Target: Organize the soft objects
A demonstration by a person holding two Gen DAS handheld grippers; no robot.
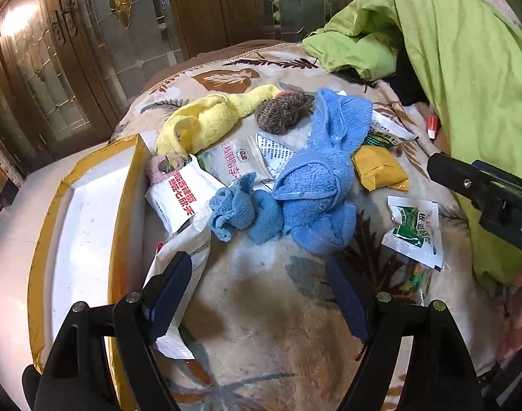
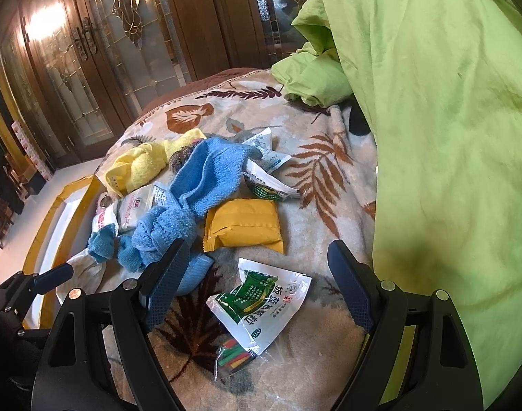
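Left wrist: yellow-rimmed box (image 1: 123, 185) beside blue towel (image 1: 315, 185).

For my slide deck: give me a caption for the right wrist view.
Open right tool hovers over a green-and-white sachet on the leaf-print blanket, beside a blue towel and yellow packet.

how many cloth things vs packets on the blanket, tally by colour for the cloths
blue cloths: 1 big towel, 1 small cloth
yellow cloth: 1
brown-grey knit bundle: 1
pink cloth: 1
packets: at least 6, e.g. yellow packet; some overlap
total: at least 11
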